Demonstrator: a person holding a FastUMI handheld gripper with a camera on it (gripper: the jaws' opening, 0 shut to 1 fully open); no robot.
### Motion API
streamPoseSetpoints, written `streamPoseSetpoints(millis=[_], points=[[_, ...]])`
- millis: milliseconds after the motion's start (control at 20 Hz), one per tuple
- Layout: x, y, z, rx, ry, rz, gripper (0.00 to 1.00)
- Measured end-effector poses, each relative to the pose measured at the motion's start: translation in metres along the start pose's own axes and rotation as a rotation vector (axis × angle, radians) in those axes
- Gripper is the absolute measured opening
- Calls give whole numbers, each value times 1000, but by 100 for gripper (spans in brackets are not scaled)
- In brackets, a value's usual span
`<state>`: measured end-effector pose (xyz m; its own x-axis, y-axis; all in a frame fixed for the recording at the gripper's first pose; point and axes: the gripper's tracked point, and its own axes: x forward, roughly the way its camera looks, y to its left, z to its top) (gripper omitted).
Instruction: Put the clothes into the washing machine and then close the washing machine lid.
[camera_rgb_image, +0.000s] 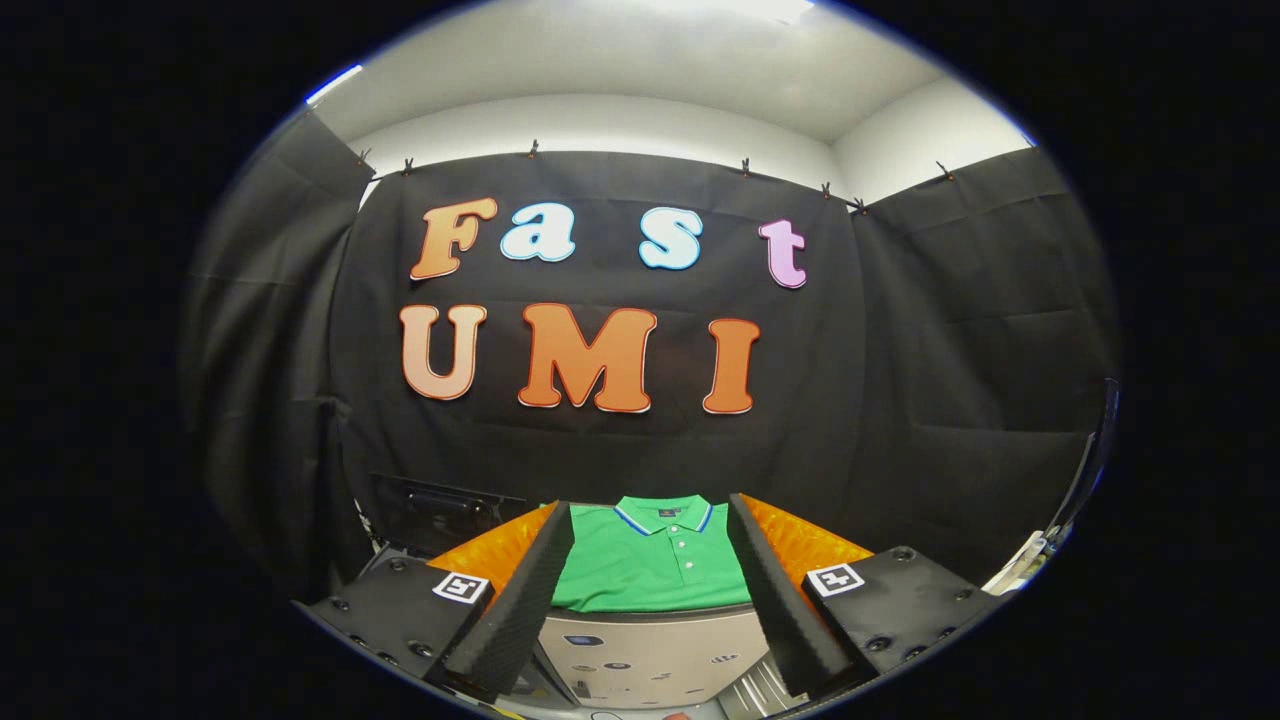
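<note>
Task barely begun. Green polo shirt (650, 560) lying folded on an orange surface (490, 550), just ahead of the gripper (650, 640), not yet picked up. Fingers wide apart, holding nothing. Below them, a pale washing machine panel (650, 655); drum contents and lid not visible.
</note>
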<state>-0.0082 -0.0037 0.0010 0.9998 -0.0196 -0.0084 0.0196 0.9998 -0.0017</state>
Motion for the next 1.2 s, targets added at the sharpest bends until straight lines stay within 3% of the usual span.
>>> streamPoseSetpoints(millis=[300,600,1200], points=[[26,-14,3,6,-2,-6,100],[97,-28,-11,1,47,14,100],[257,-43,-105,21,313,47,100]])
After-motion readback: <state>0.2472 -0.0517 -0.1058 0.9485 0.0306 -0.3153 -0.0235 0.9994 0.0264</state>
